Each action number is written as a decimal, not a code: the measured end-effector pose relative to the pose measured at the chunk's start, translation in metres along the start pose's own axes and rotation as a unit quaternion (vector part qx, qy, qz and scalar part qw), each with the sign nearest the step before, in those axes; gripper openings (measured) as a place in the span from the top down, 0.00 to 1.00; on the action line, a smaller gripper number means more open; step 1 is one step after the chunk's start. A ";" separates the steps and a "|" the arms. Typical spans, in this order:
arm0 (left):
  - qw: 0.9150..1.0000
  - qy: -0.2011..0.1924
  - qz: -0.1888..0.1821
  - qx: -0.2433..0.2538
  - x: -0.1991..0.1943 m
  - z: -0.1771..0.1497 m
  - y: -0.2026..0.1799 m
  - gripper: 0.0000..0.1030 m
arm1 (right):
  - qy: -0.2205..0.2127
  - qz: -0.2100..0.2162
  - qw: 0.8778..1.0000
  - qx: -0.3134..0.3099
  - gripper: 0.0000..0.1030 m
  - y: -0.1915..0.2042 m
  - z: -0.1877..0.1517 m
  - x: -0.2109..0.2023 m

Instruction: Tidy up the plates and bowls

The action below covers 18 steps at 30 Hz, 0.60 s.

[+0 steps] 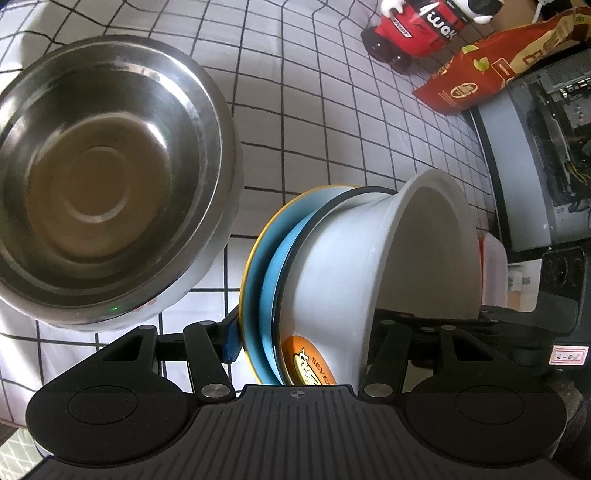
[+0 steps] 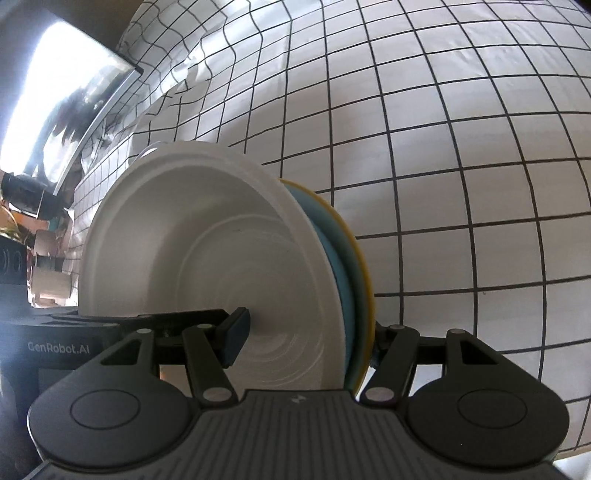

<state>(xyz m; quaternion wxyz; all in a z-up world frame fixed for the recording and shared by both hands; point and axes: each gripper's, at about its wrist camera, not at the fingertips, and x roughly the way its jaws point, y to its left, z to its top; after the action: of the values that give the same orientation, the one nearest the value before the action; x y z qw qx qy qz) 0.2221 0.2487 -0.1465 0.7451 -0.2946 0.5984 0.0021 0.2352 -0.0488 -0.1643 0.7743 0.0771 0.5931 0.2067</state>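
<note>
A stack of dishes is held on edge between both grippers: a white bowl (image 1: 354, 266) nested on a blue plate (image 1: 271, 280) and a yellow-rimmed plate (image 1: 251, 258). My left gripper (image 1: 303, 343) is shut on one side of the stack, with one blue pad (image 1: 231, 341) behind the plates. My right gripper (image 2: 306, 339) is shut on the opposite side, one finger pad (image 2: 234, 339) inside the white bowl (image 2: 221, 258), the other behind the yellow plate (image 2: 364, 266). A large steel bowl (image 1: 107, 177) stands on the checked cloth to the left.
A white cloth with a black grid (image 1: 332, 129) covers the table. A red soda bottle (image 1: 413, 33) and an orange snack bag (image 1: 491, 70) lie at the far edge. A grey computer case (image 1: 535, 147) stands at the right. A shiny panel (image 2: 62, 96) leans at the left.
</note>
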 end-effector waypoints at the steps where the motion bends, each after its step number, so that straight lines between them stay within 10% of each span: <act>1: 1.000 -0.007 0.004 0.002 0.000 -0.002 -0.001 0.41 | 0.001 0.003 1.000 -0.008 0.40 -0.001 0.000 0.000; 18: 0.999 -0.031 0.017 -0.019 0.000 -0.010 -0.002 0.41 | 0.037 0.031 0.997 -0.068 0.40 -0.004 0.011 0.004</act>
<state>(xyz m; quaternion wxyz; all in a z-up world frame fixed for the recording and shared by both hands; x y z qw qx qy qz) 0.2138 0.2421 -0.1471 0.7574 -0.2980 0.5800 0.0353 0.2474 -0.0495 -0.1661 0.7488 0.0353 0.6030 0.2730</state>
